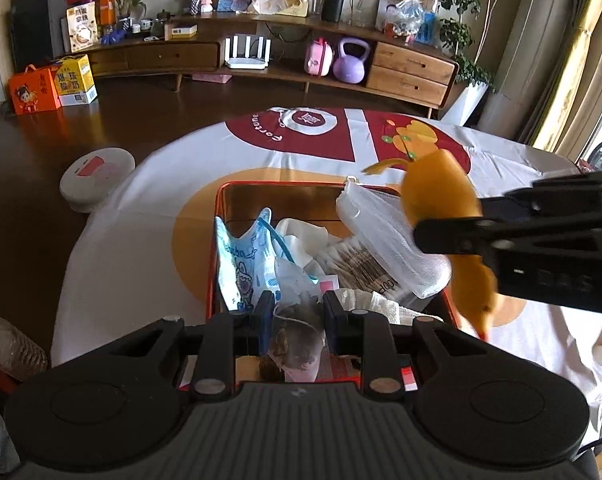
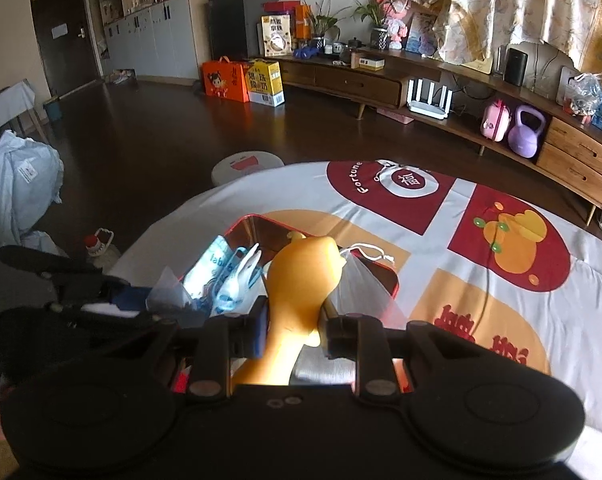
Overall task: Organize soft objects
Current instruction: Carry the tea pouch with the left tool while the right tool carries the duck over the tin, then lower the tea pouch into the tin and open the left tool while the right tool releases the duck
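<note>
A red tin box (image 1: 213, 264) stands on the printed tablecloth, holding a blue-printed pack (image 1: 241, 264), a white mesh bag (image 1: 385, 236) and other soft packs. My left gripper (image 1: 298, 312) hangs over the box's near edge, shut on a clear pouch with brown contents (image 1: 297, 340). My right gripper (image 1: 457, 220) comes in from the right, shut on an orange rubber toy (image 1: 437, 196) above the box's right side. In the right wrist view the right gripper (image 2: 293, 320) clamps the toy (image 2: 305, 272) at its narrow part over the box (image 2: 257, 218). The left gripper (image 2: 141, 300) is at the left.
The tablecloth (image 1: 161, 184) covers a round table that drops off to dark floor on the left. A white robot vacuum (image 1: 97, 172) and a bottle (image 1: 9, 344) sit on the floor. A long wooden cabinet (image 1: 409, 68) lines the far wall.
</note>
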The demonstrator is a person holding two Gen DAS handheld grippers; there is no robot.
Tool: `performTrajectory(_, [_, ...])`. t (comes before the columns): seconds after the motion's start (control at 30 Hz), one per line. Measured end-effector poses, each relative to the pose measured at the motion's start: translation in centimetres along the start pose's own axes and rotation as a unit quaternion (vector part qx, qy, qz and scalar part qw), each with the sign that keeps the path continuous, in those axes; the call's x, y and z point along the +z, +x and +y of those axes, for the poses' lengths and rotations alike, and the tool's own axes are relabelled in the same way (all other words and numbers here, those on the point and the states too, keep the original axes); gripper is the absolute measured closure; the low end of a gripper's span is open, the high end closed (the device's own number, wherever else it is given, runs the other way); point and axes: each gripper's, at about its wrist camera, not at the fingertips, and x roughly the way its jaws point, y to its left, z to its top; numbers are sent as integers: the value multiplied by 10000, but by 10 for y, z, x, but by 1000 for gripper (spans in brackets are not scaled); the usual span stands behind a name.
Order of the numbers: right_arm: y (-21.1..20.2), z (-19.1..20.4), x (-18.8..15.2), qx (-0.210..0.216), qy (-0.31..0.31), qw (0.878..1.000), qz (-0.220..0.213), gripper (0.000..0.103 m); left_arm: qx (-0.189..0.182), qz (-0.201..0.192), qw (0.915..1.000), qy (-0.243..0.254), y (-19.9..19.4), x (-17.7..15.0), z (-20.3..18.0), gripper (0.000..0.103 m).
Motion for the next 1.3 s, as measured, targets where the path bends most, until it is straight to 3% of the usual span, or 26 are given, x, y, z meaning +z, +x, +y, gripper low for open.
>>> performTrajectory(0.5, [62,-8,-5,40,205,9986,491,78,29,337,9994,97,44,2,0,78])
performTrajectory(0.93, [69,-15,-10,121,436,9973,586,72,-35,446,9990,-38,57,-1,5,78])
performTrajectory(1.3, [53,-12,-11,72,487,9972,567,57,-52,447,9989,-160,48,-1,7,73])
